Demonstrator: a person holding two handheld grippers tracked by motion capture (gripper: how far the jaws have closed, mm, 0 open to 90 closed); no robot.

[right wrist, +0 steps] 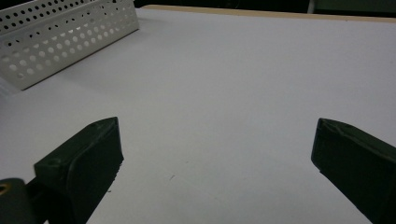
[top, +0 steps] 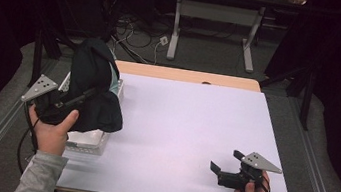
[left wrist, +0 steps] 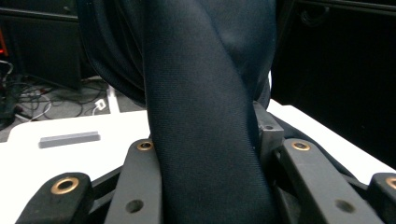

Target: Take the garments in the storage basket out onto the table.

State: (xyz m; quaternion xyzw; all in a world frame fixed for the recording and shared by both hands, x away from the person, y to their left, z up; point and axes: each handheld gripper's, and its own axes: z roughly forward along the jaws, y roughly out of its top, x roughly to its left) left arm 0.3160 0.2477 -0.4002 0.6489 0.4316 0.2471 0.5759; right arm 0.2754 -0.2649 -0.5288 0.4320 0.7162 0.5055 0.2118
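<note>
A dark navy garment hangs bunched above a white perforated basket at the table's left side. My left gripper is shut on this cloth, and a hand grips its handle from below. In the left gripper view the dark fabric runs up between the jaws of the left gripper, pinched tight. My right gripper is low over the table near the front right corner, open and holding nothing. In its own view the right gripper has its jaws spread wide over bare white tabletop, with the basket's wall at far left.
The white table top stretches between the two grippers, with a wooden edge strip at the back. Beyond it stand the legs of another desk and loose cables on the floor. Dark surroundings on both sides.
</note>
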